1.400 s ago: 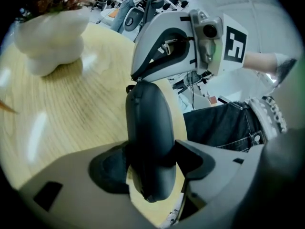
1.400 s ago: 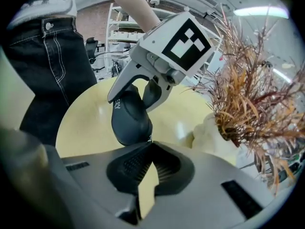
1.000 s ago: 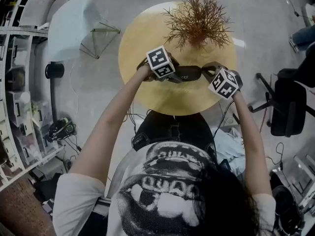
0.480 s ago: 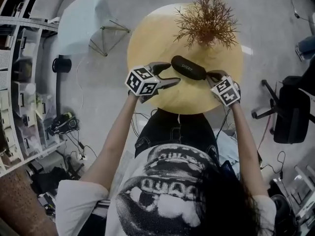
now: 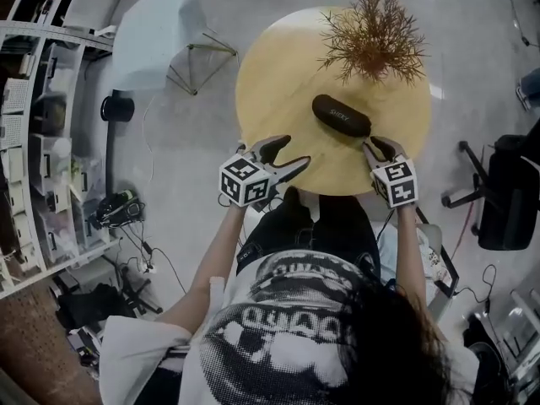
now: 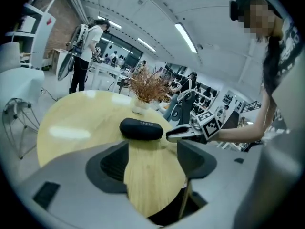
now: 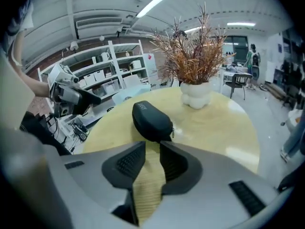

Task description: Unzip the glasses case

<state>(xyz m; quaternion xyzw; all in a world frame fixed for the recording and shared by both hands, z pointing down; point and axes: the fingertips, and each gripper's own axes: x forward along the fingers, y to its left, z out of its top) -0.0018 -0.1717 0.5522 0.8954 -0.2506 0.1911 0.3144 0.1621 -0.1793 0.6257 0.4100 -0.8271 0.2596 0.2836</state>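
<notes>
The left tool hangs over the near edge of the counter, jaws spread wide on nothing, with bare wood open to its left and ahead. The case lies flat mid-counter, clear of both tools, and the plant stands just behind it by the far rim. The right tool sits at the near edge just short of the case, jaws opening with only counter between them; whether the case is unzipped cannot be told.
</notes>
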